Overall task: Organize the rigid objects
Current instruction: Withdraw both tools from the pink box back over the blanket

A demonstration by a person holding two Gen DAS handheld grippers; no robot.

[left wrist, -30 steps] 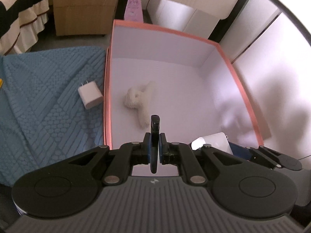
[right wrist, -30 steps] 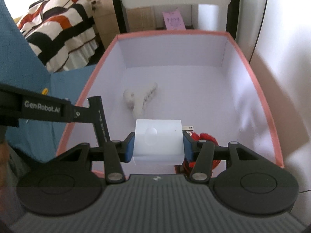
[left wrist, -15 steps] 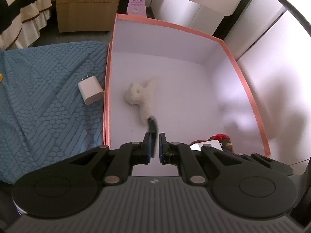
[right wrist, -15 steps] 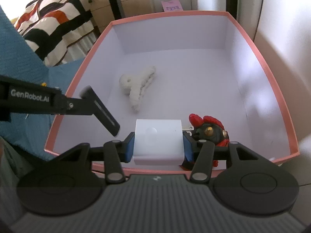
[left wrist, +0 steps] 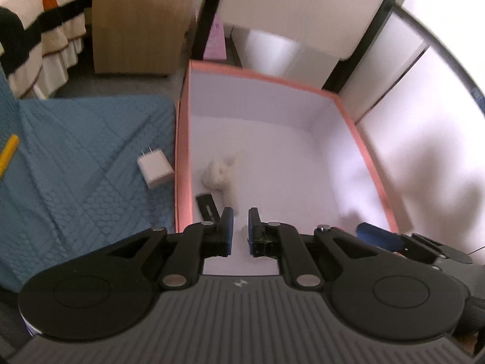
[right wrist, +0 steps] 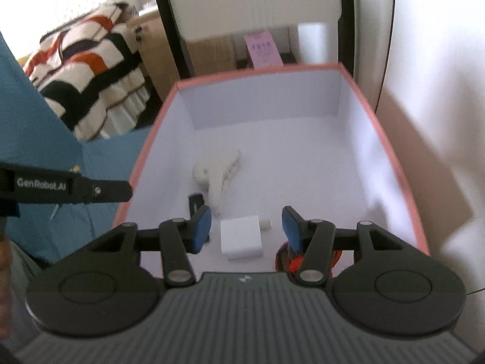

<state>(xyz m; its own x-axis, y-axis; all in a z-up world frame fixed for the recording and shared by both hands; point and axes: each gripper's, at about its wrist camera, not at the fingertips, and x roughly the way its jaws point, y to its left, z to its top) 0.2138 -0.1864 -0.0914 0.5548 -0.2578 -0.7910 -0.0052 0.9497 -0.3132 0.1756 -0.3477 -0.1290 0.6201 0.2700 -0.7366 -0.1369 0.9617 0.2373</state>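
Note:
A pink-rimmed box (left wrist: 181, 163) with a white inside holds a white hair claw (left wrist: 220, 176), a small black bar (left wrist: 207, 206), a white charger block (right wrist: 241, 238) and a red and black figure (right wrist: 295, 262). My left gripper (left wrist: 240, 230) hangs over the box's near edge, slightly open and empty. My right gripper (right wrist: 246, 223) is open and empty above the charger block. The box (right wrist: 391, 157), hair claw (right wrist: 216, 176) and black bar (right wrist: 195, 204) also show in the right wrist view. A second white charger (left wrist: 154, 168) lies on the blue cloth outside the box.
A blue quilted cloth (left wrist: 75, 166) lies left of the box, with a yellow object (left wrist: 7, 154) at its left edge. A striped bedspread (right wrist: 88, 91), a wooden cabinet (left wrist: 136, 21) and white panels (left wrist: 403, 139) stand behind and right of the box.
My left gripper let go of the black bar, which now lies in the box. My right gripper opened and dropped the white charger block into the box. Both grippers rose.

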